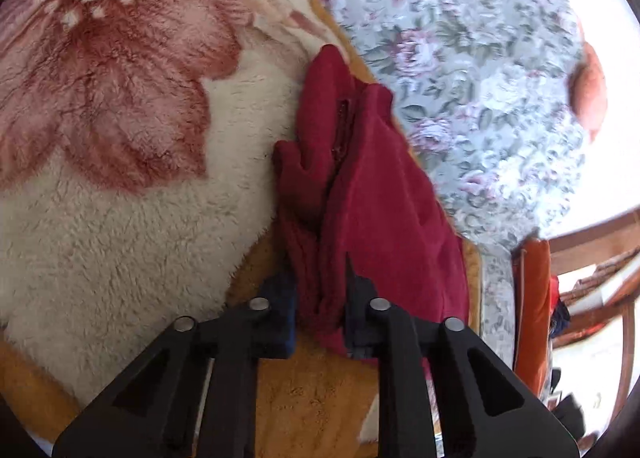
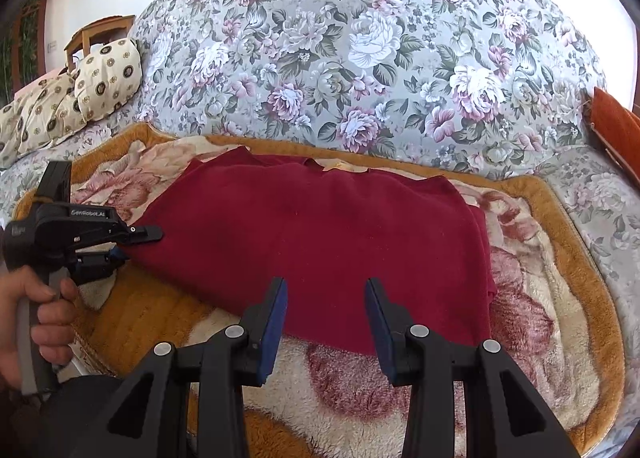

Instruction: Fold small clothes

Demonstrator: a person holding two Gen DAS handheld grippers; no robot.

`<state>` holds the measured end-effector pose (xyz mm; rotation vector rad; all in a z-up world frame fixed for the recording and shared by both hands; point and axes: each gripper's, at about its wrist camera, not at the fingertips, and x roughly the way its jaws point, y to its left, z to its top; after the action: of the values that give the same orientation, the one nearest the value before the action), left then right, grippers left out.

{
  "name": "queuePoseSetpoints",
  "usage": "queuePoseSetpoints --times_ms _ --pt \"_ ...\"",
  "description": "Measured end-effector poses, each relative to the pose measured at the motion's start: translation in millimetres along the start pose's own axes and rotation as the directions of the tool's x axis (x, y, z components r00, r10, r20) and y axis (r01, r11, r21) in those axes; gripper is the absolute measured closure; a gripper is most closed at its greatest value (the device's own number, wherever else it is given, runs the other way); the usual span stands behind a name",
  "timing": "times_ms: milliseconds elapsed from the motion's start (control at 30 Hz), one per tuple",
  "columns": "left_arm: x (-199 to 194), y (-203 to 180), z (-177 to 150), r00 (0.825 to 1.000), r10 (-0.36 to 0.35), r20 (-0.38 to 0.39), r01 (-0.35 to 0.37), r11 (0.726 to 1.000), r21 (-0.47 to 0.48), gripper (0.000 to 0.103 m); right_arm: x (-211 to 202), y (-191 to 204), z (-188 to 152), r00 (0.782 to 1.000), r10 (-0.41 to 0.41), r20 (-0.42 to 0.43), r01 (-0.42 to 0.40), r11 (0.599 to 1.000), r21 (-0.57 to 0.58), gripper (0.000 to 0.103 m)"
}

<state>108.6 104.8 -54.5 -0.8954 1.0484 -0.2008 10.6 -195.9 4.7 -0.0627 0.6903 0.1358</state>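
On blanket (image 2: 560, 242), left tongs (image 1: 320, 306) pinch red garment (image 2: 320, 226); right tongs (image 2: 326, 322) gape, empty.

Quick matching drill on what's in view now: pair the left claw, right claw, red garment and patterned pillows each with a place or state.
1 left claw
2 right claw
3 red garment
4 patterned pillows

A open, at the near hem
B spread on the plush blanket
C shut on the cloth's edge
D far left on the floral bedcover

Pairs: 1-C, 2-A, 3-B, 4-D
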Motion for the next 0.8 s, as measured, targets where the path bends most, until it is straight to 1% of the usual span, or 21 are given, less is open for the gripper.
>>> queuePoseSetpoints --times_ms 67,133,167,233,267,300,333,367,400,467,500,533,567,600,633,667,700,733,767,800 --pt "-3 -4 -1 1.000 0.012 0.002 -0.012 0.998 -0.062 0.091 -1 -1 1 1.000 -0.002 0.005 0.002 1.000 0.001 0.065" --pt "-9 -11 -5 0.999 0.018 0.026 -0.017 0.998 -0.063 0.091 -1 -2 1 1.000 -0.002 0.006 0.002 1.000 0.005 0.065" --pt "-12 -16 -8 0.999 0.029 0.043 -0.027 0.999 -0.038 0.091 -1 -3 1 1.000 -0.002 0.008 0.002 1.000 0.009 0.065" --pt "-20 -30 -13 0.992 0.068 0.104 -0.075 0.995 0.063 0.091 -1 -4 1 1.000 -0.002 0.004 0.002 1.000 0.018 0.065" --pt "-21 -34 -16 0.989 0.086 0.124 -0.099 0.990 0.104 0.091 2 -3 2 1.000 -0.007 -0.010 0.007 1.000 0.013 0.065" --pt "-21 -39 -21 0.981 0.115 0.153 -0.138 0.980 0.145 0.091 4 0 3 1.000 -0.004 -0.025 0.004 1.000 0.004 0.065" --pt "-21 -43 -26 0.974 0.137 0.180 -0.169 0.969 0.180 0.091 6 2 7 0.999 0.019 -0.039 -0.019 1.000 -0.006 0.065" --pt "-21 -51 -33 0.964 0.151 0.218 -0.201 0.953 0.227 0.091 8 6 17 0.996 0.078 -0.039 -0.078 0.997 -0.011 0.065" --pt "-23 -57 -37 0.958 0.149 0.247 -0.213 0.942 0.260 0.091 8 8 27 0.992 0.121 -0.029 -0.122 0.993 -0.009 0.065" --pt "-25 -64 -42 0.951 0.132 0.280 -0.216 0.930 0.297 0.091 12 11 68 0.978 0.207 -0.003 -0.207 0.978 0.031 0.064" --pt "-27 -64 -43 0.950 0.120 0.289 -0.210 0.928 0.307 0.091 18 12 87 0.965 0.262 0.000 -0.262 0.963 0.058 0.059" --pt "-28 -63 -43 0.950 0.110 0.290 -0.202 0.930 0.308 0.091 29 14 107 0.942 0.336 -0.007 -0.333 0.938 0.095 0.047" --pt "-28 -61 -42 0.950 0.107 0.294 -0.199 0.932 0.302 0.091 50 17 130 0.900 0.434 -0.037 -0.425 0.893 0.150 0.041" --pt "-28 -59 -41 0.951 0.101 0.293 -0.192 0.934 0.301 0.091 69 20 144 0.863 0.500 -0.067 -0.480 0.855 0.197 0.034" --pt "-27 -59 -40 0.953 0.096 0.288 -0.185 0.935 0.301 0.091 93 24 157 0.825 0.556 -0.100 -0.521 0.817 0.247 0.034" --pt "-26 -58 -38 0.956 0.091 0.280 -0.176 0.938 0.297 0.091 123 29 168 0.785 0.601 -0.151 -0.542 0.784 0.302 0.034" --pt "-25 -55 -36 0.959 0.085 0.271 -0.165 0.945 0.284 0.091 149 33 176 0.769 0.608 -0.199 -0.526 0.778 0.344 0.035" --pt "-23 -52 -33 0.961 0.082 0.263 -0.154 0.951 0.268 0.091 168 35 180 0.771 0.595 -0.226 -0.494 0.784 0.377 0.034" --pt "-21 -49 -30 0.964 0.079 0.253 -0.143 0.958 0.248 0.091 192 36 184 0.767 0.589 -0.255 -0.453 0.778 0.435 0.034" --pt "-19 -45 -26 0.968 0.074 0.240 -0.130 0.965 0.226 0.091 209 37 185 0.747 0.603 -0.282 -0.431 0.761 0.485 0.034"
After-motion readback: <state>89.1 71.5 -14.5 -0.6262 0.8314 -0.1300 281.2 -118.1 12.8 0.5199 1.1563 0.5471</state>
